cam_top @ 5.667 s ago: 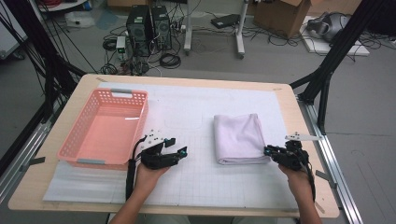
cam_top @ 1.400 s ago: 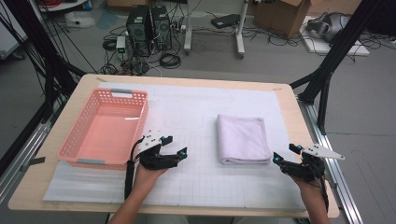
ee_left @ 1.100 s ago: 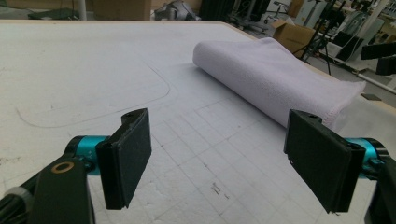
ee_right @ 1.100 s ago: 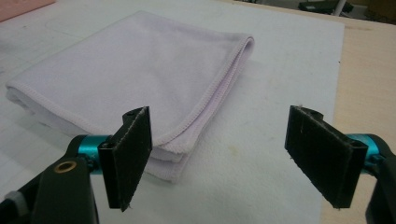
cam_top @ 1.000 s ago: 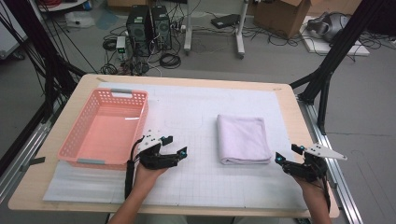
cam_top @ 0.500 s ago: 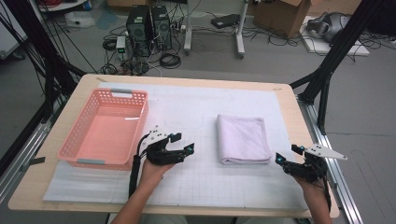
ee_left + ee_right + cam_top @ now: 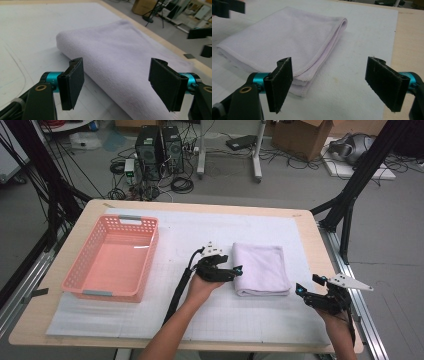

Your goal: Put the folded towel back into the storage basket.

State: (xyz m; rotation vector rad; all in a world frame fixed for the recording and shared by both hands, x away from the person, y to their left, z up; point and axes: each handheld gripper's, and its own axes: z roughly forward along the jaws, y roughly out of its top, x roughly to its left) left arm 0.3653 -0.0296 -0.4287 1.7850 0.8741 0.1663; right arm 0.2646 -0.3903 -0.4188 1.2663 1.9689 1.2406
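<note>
The towel point(image 7: 261, 268) lies folded flat on the white mat point(image 7: 200, 315) that covers the worktop, right of the middle, and I have a tool at each side of it.

Nearest me, by the near right corner of the worktop point(image 7: 310, 227), my right gripper point(image 7: 306, 287) sits in my right hand point(image 7: 335, 312), its jaws spread wide and holding nothing. It is near the towel's near right corner but apart from it. In the right gripper view the towel's point(image 7: 282, 42) stitched edges and stacked layers face the jaws, one jaw in front of the near corner of the cloth, the other over bare mat point(image 7: 359, 37).

A little farther in, my left gripper point(image 7: 238, 270) rests in my left hand point(image 7: 202, 287) just beside the towel's left edge, with the tips at that edge. Its jaws are also wide apart and empty. In the left gripper view the rounded fold of the towel point(image 7: 120, 57) runs between the two jaws; I cannot tell whether they touch the cloth.

Farther left, well apart from the towel, a pink basket point(image 7: 82, 280) stands on the mat along the left edge of the worktop, with nothing in it.
</note>
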